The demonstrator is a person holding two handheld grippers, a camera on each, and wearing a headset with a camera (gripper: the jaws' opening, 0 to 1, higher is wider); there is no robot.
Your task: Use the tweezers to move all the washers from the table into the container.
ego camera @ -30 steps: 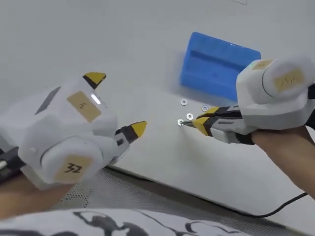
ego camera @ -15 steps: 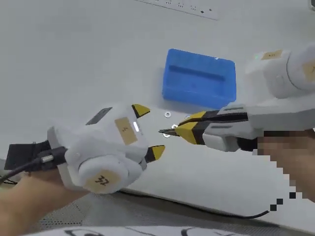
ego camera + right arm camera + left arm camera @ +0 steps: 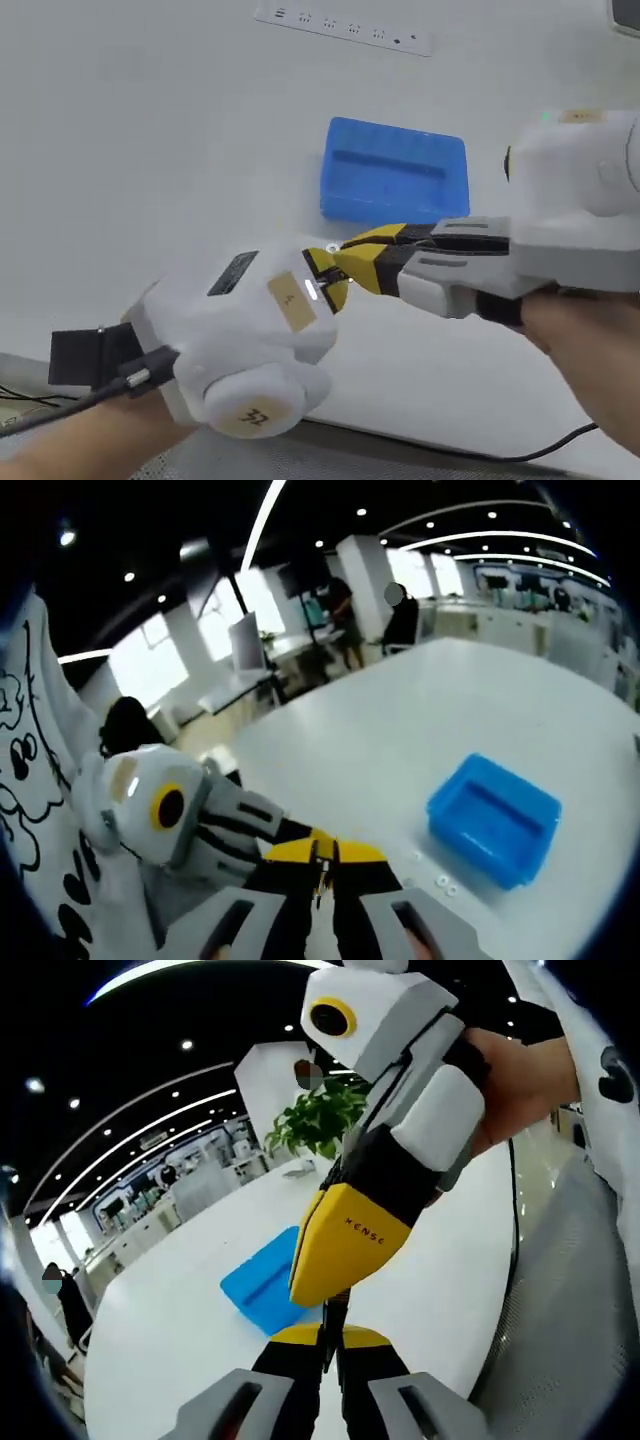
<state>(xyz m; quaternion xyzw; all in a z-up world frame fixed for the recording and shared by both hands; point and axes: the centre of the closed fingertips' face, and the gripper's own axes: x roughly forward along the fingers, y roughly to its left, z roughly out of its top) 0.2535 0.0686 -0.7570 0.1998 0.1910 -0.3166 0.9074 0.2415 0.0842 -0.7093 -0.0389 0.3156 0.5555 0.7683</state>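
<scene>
Evidently, the tweezers were being regripped, clamped by both left claw and right claw; washers beside the far container were judged next.

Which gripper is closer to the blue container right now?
Right, I'd say. The right gripper lies just short of the blue container's near edge; the left gripper meets it from farther back.

Tweezers largely out of sight between the right gripper's fingers.
</scene>
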